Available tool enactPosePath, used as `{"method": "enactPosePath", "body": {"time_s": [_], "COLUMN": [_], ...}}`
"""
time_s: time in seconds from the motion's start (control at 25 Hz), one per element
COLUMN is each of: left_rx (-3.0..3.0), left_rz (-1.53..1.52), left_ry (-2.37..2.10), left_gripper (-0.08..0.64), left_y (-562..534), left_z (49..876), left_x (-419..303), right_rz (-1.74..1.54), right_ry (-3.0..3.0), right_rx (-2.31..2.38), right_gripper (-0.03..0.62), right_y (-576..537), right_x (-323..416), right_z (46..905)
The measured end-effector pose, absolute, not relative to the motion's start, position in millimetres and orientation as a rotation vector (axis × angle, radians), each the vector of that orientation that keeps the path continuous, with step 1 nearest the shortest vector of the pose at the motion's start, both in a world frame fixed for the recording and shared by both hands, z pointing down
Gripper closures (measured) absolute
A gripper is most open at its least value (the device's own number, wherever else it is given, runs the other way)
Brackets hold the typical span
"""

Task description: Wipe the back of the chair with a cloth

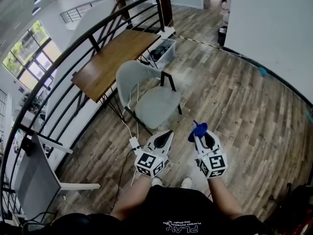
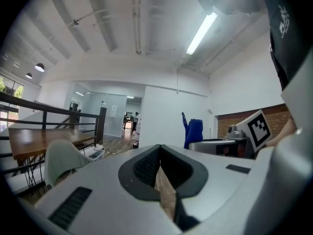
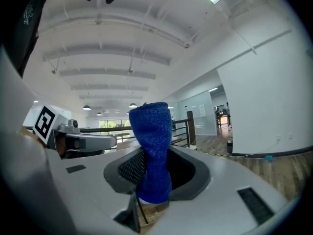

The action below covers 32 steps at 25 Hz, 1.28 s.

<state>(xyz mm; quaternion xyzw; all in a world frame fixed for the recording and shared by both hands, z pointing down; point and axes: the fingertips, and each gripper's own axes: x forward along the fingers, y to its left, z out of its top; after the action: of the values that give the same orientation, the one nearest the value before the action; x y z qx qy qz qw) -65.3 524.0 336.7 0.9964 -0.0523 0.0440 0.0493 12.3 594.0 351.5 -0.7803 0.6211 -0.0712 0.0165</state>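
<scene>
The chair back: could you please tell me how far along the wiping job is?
Done: the blue cloth is clamped in the right tongs. In hand: the person stands short of the chair, with both tongs held low and clear of it; the left tongs are shut on nothing. Left: bringing the cloth to the chair back and wiping it, as the two are well apart now.

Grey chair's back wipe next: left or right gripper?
Right. The right gripper is shut on the blue knitted cloth; the left gripper is shut on nothing. Both are short of the pale grey shell chair.
</scene>
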Motion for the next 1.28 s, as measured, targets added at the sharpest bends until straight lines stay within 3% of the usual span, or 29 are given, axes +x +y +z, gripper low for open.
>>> {"method": "enactPosePath", "body": {"time_s": [0.4,0.84,1.28], "left_rx": [3.006,3.037,2.963], "left_rz": [0.157,0.028,0.063], "left_ry": [-0.105,-0.096,-0.272], "left_gripper": [0.555,0.555,0.555], "left_y": [532.1,436.1,320.2], "left_z": [355.5,325.7,334.8], "left_x": [-36.6,2.5,-25.5], "right_rz": [-0.226,-0.152,-0.207], "right_ry": [1.953,1.898,2.024], "right_rx": [-2.421,-2.367,-2.268], "right_gripper": [0.476,0.476,0.476], "right_y": [578.0,481.1,378.1], "right_x": [41.7,77.4,52.6], "right_z": [360.9,322.3,323.2]}}
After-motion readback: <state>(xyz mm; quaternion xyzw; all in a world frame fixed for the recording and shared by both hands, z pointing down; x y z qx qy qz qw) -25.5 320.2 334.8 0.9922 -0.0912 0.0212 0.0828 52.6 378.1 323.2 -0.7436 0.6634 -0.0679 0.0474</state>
